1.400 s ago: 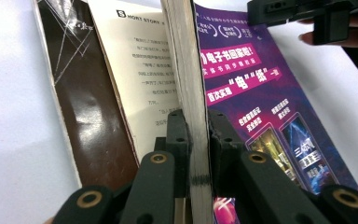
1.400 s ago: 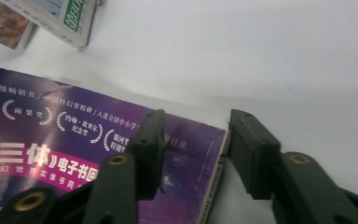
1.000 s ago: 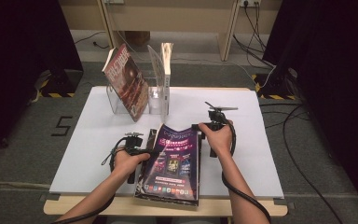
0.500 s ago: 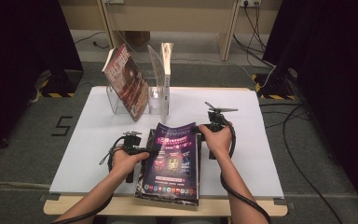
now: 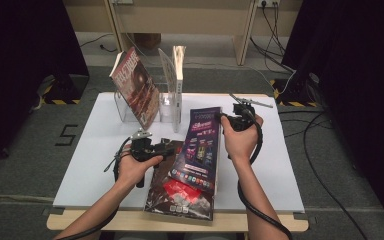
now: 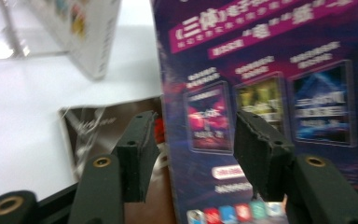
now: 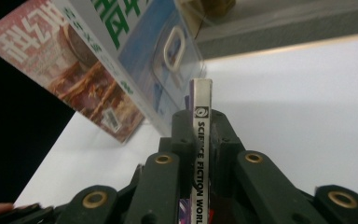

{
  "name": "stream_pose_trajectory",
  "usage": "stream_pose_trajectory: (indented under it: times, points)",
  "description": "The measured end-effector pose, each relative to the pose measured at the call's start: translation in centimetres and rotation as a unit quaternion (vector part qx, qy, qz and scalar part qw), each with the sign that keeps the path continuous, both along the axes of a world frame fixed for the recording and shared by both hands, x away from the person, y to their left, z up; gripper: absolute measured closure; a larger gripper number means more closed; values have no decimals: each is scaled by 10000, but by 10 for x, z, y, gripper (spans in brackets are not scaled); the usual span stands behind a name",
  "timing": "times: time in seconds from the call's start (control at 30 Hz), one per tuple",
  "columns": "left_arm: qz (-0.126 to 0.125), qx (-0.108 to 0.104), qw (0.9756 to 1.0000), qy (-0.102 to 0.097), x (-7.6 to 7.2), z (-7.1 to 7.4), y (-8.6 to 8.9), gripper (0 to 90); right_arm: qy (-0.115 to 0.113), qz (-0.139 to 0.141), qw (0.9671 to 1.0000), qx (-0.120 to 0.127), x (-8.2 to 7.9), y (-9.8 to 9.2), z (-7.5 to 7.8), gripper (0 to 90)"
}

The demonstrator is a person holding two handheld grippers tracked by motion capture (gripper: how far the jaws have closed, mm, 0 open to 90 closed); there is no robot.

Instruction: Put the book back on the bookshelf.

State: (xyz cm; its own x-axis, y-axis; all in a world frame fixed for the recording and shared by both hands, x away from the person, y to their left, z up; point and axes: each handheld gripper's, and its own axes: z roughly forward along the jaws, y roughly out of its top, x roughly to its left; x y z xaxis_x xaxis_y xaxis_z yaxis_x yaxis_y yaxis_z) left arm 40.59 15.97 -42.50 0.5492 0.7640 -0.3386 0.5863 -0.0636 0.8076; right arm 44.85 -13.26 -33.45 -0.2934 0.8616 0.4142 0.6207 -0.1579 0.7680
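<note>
Right gripper (image 5: pixel 228 120) fingers clamp purple magazine (image 5: pixel 200 150) by its spine, long axis 12–6, tilted up. Left gripper (image 5: pixel 172 148) fingers just opened wide, gripping nothing.

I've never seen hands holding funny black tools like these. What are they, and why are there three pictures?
A person sits at a white table holding a squeeze tool in each hand. The big picture is taken from above. The other two come from small cameras riding on the tools, looking along their black jaws. The right gripper is pinching the spine of a purple magazine and tipping it up on its edge. The left gripper has just been opening its jaws; the magazine's cover lies just past them, and they are not pinching it. A second magazine lies flat underneath. At the back, a clear rack holds more magazines.
</note>
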Motion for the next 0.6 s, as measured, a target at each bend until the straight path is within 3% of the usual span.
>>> stream_pose_trajectory:
  times: [0.13,0.4,0.6]
  points:
    - [-38,3,10000,-83,-1,5,-4,457,-170,-128,9998,-20,-1,2,7,831]
    - [-41,30,10000,-9,-1,5,-4,443,-590,-300,9978,-94,-3,4,20,831]
    - [-8,93,9999,-66,-3,5,-3,433,-707,-286,9970,-151,-8,12,26,831]
